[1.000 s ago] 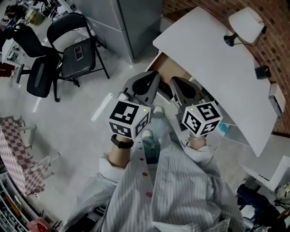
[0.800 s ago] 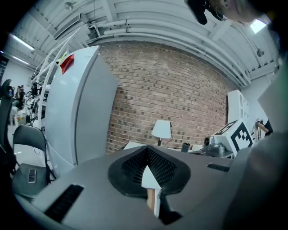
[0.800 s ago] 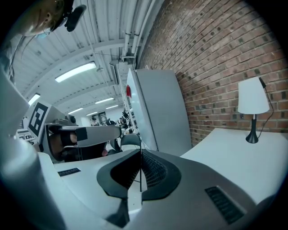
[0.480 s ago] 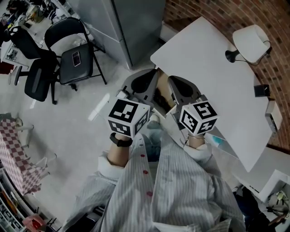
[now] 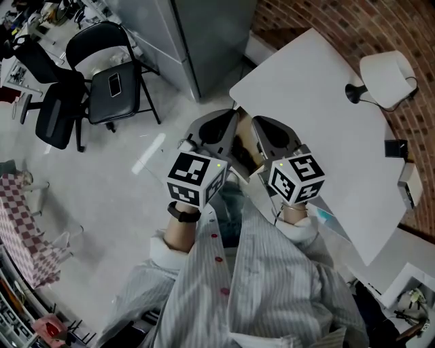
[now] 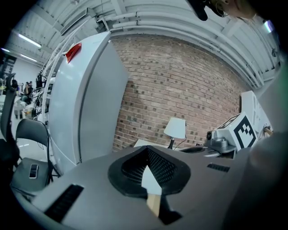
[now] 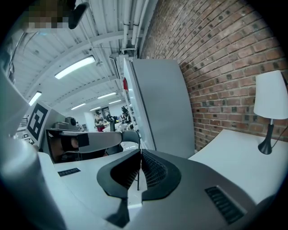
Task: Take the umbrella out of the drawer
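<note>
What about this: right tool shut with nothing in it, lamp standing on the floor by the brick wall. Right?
Wrong on the lamp: it stands on the white desk by the brick wall, not the floor; head view shows it. Right tool is shut, nothing in it.

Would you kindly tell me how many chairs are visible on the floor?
2: a black folding chair at the head view's upper left, and a black office chair just left of it. Others may be hidden.

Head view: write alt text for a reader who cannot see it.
Seen from above, a person in a striped shirt holds the left gripper and right gripper side by side at a white desk's edge. A lamp stands on the desk.
</note>
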